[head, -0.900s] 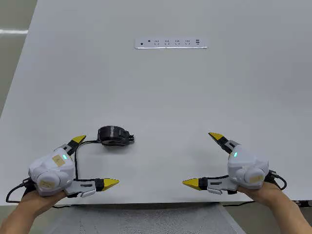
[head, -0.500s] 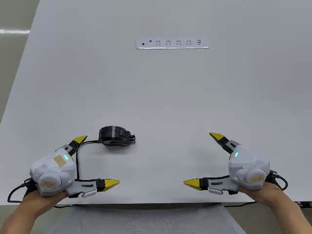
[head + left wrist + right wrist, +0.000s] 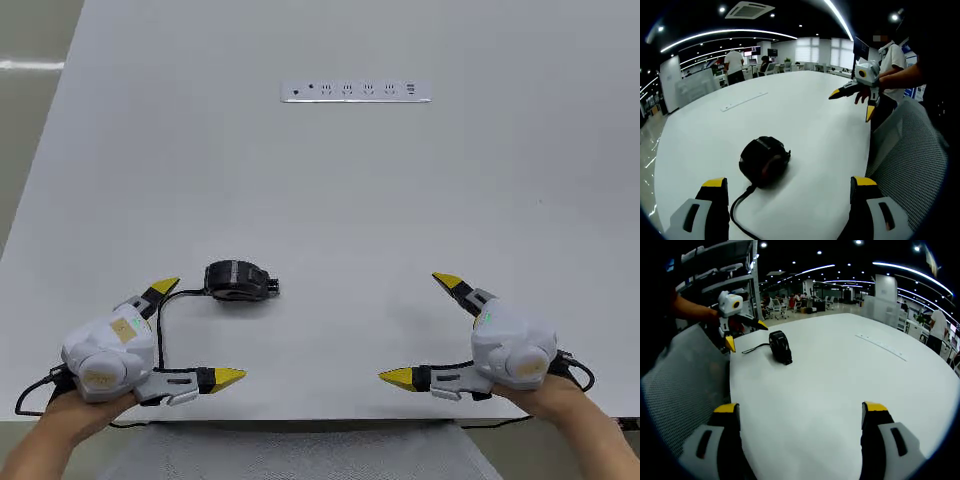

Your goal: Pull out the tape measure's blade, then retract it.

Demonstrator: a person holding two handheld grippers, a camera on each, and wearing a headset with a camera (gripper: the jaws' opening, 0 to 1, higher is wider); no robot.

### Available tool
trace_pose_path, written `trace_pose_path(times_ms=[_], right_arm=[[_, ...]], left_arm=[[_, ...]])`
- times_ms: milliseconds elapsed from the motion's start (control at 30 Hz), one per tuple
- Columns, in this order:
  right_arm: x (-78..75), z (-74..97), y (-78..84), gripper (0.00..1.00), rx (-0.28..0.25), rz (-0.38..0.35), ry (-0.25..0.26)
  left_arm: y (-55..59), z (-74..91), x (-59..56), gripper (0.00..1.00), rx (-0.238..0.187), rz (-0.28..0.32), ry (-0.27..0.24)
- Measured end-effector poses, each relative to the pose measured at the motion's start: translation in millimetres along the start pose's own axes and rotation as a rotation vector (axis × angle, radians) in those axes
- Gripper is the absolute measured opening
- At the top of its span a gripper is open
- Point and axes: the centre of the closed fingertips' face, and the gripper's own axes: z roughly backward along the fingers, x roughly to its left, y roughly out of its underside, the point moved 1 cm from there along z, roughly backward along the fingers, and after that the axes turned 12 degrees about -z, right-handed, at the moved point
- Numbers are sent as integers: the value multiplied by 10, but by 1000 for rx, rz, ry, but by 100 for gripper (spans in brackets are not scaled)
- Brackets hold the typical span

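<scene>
Jaws stand spread and empty on left gripper [image 3: 197, 331] and right gripper [image 3: 421, 329]; the tape measure [image 3: 238, 281] lies on the counter [image 3: 350, 200] near the left. Pulling the blade without a firm hold could drag it along.

The surface [image 3: 330, 180] is white, smooth and matt, with a faint sheen under the lights. The tape measure [image 3: 236, 280] has a black, mostly matt plastic case. The left gripper [image 3: 197, 331] and right gripper [image 3: 421, 329] have glossy white plastic shells. Their fingers [image 3: 228, 377] end in smooth yellow tips. The power strip [image 3: 356, 92] looks like white plastic. The mesh [image 3: 905, 160] is grey and woven.
</scene>
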Motion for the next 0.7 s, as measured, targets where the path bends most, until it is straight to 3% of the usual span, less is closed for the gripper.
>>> trace_pose_path(times_ms=[700], right_arm=[[-128, -68, -103, 96, 36, 46, -33]], left_arm=[[-39, -78, 154, 96, 22, -33, 40]])
